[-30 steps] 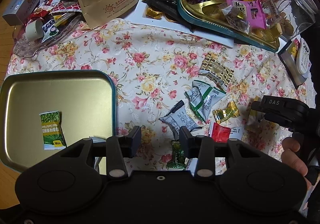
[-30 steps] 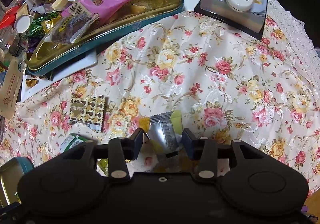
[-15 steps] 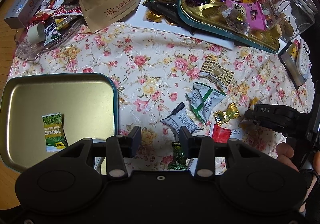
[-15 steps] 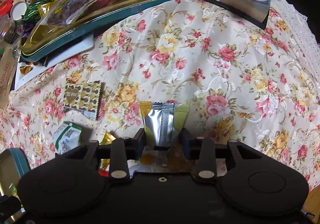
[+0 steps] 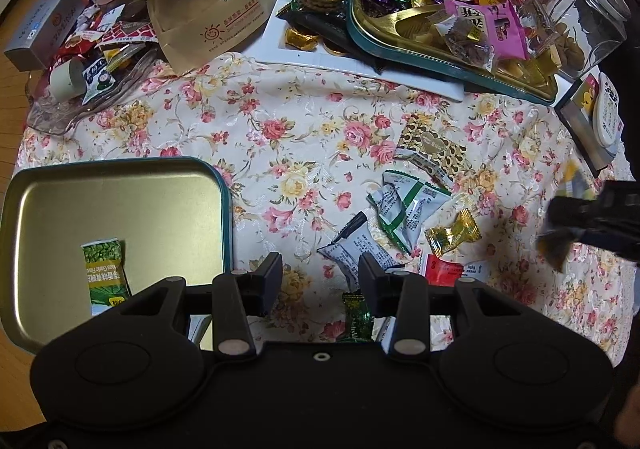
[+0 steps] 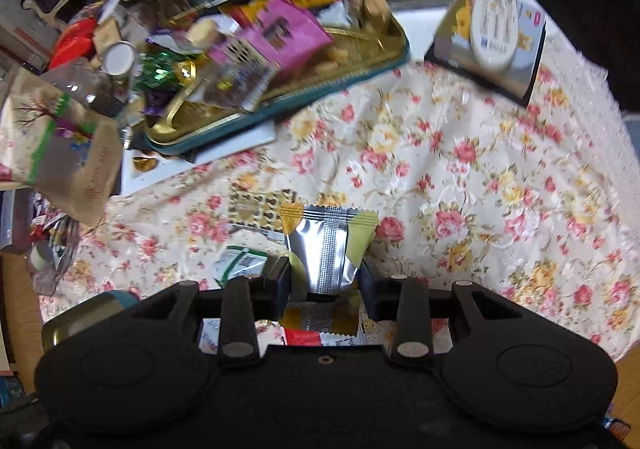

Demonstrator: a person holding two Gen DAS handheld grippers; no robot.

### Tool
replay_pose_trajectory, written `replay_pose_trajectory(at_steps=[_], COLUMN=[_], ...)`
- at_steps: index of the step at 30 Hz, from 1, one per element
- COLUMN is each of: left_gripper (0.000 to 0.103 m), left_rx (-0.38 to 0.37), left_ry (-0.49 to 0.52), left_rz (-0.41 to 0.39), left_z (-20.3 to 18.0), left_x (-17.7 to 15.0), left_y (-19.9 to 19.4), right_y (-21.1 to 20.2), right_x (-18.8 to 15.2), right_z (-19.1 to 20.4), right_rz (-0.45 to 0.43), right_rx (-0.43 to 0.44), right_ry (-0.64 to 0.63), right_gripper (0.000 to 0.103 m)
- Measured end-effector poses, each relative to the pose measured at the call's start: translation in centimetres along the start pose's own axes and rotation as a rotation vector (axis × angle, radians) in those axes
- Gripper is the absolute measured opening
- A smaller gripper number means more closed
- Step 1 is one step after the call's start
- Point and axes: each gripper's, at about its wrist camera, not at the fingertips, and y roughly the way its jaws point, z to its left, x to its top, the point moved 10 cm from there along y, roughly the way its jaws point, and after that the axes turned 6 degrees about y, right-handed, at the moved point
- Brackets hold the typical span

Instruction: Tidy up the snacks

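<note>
- Since half a second ago, when it lay on the floral surface [image 6: 460, 177], your right gripper [image 6: 324, 277] has lifted the silver sachet [image 6: 326, 249]; the background blurs, so you're mid-swing.
- Right fingers are clamped on the sachet's sides, its zigzag end pointing forward.
- Sachet: crinkled silver foil, dotted centre seam, yellow-green edges; light and floppy, I'd judge.
- Left gripper [image 5: 320, 281] hovers with fingers apart, holding nothing, over a green candy [image 5: 357, 317].
- Likely destination: gold tin tray [image 5: 224, 209], holding one green pea packet [image 5: 105, 273].
- Several wrapped snacks remain loose; sorting looks early.
</note>
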Motion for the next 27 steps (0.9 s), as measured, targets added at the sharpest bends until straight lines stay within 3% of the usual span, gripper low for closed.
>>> replay_pose_trajectory(at_steps=[10,20,27], left_gripper=[0.049,0.049,0.049], left_rx=[-0.011,-0.034,0.005], left_ry=[0.053,0.136,0.161], left_rz=[-0.03,-0.052,-0.06], left_z=[-2.0,-5.5,-7.2], left_x=[0.2,1.7,2.6], left_y=[1.1,3.4,5.1], right_y=[-6.0,-6.8,-7.4], right_x=[-0.9,-1.1,-0.9], right_z=[0.9,-1.8,-3.0], right_rz=[0.009,0.05,0.064], right_rx=[-0.056,0.014,0.047], right_ry=[-0.185,-0.062,-0.007], right_gripper=[0.038,0.038,0.038])
